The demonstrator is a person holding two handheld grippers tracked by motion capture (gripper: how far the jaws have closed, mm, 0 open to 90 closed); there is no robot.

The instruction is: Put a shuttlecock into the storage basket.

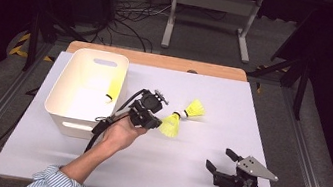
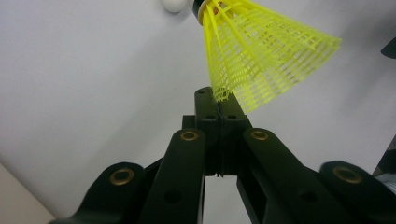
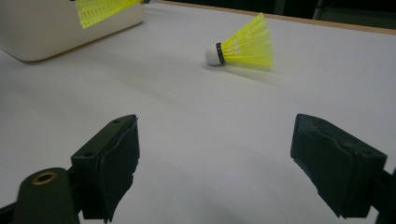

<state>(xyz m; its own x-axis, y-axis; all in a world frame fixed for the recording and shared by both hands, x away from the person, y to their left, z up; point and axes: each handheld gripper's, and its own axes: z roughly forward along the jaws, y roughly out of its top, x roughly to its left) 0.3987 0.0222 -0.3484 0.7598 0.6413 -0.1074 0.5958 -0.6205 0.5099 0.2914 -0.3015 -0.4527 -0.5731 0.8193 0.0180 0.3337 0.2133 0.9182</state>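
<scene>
No legible text, label, brand, number or sign anywhere. Checked surfaces: white bin (image 1: 84, 91) plain; shuttlecocks (image 1: 170, 124) unmarked; grippers carry no readable lettering; table (image 1: 194, 163) bare of print. Yellow-black hazard striping (image 1: 23, 44) on the floor at the far left of the high view is a pattern only, no characters.
</scene>
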